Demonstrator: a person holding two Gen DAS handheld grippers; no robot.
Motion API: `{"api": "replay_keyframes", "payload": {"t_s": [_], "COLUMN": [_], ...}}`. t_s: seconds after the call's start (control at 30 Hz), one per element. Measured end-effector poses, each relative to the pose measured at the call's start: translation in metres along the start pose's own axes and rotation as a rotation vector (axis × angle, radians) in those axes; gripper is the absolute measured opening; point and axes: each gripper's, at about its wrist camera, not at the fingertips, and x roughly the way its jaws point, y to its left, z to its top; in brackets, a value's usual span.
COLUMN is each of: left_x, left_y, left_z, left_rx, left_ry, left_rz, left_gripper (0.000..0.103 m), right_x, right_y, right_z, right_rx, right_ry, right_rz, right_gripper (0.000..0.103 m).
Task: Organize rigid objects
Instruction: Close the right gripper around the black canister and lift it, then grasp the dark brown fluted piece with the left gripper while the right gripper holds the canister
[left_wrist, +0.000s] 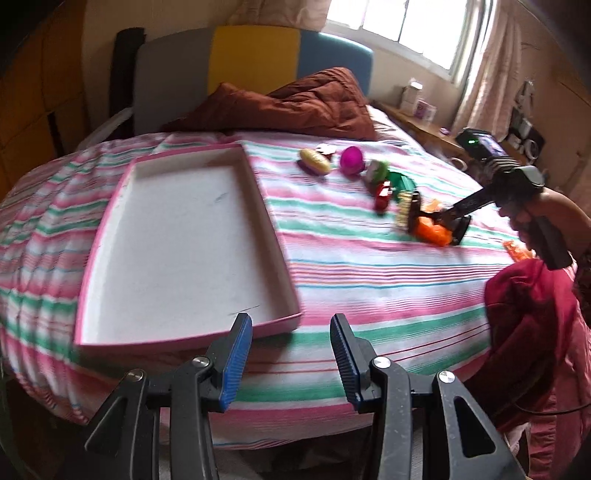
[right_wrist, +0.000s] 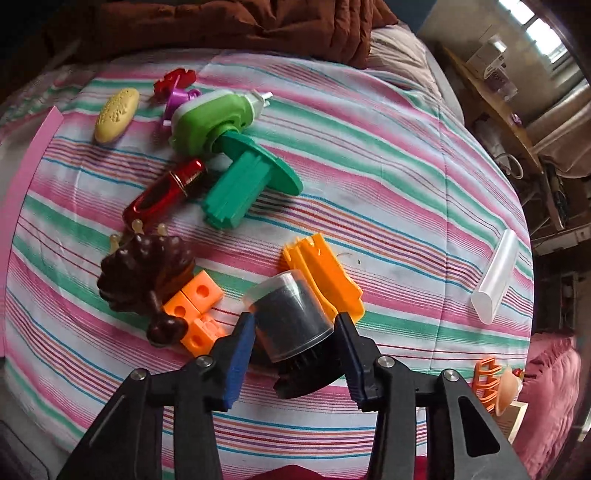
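A shallow pink-rimmed white box lid (left_wrist: 110, 206) lies empty on the striped bed. My left gripper (left_wrist: 291, 328) is open and empty over the bed's near edge, beside the lid's near corner. Toys lie in a row to the right. My right gripper (right_wrist: 295, 325) is open with its jaws on either side of a black brush with a clear cap (right_wrist: 291, 314), touching or nearly so. Around it lie an orange comb piece (right_wrist: 325, 269), orange cubes (right_wrist: 195, 306), a brown hairbrush (right_wrist: 144, 273), a red tube (right_wrist: 162, 192), a green spool (right_wrist: 243, 184) and a lime-green toy (right_wrist: 210, 122).
A yellow oval scrubber (right_wrist: 116, 114), a purple and red piece (right_wrist: 173, 92) and a clear tube (right_wrist: 495, 277) also lie on the bed. A brown quilt (left_wrist: 295, 103) is bunched at the headboard. A red cloth (left_wrist: 532, 314) and more orange toys (right_wrist: 487, 384) sit at the right edge.
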Motion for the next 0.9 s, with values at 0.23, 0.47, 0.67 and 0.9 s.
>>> {"api": "replay_keyframes", "payload": {"t_s": [0.23, 0.47, 0.67, 0.9], "left_x": [0.006, 0.031, 0.065, 0.116], "left_y": [-0.038, -0.072, -0.12, -0.159], "left_z": [0.017, 0.044, 0.075, 0.13], "left_rx": [0.113, 0.174, 0.292, 0.239], "left_ry": [0.001, 0.038, 0.027, 0.034], "left_rz": [-0.023, -0.065, -0.029, -0.077], "left_gripper": [0.044, 0.044, 0.044, 0.044], "right_x": [0.009, 0.009, 0.008, 0.006], "right_y": [-0.029, -0.079, -0.098, -0.092], "right_z": [-0.013, -0.046, -0.061, -0.056], "right_rx": [0.123, 0.436, 0.581, 0.532], "right_ry": [-0.007, -0.232, -0.286, -0.292], "right_rz": [0.137, 0.429, 0.503, 0.496], "right_gripper": [0.044, 0.044, 0.044, 0.044]}}
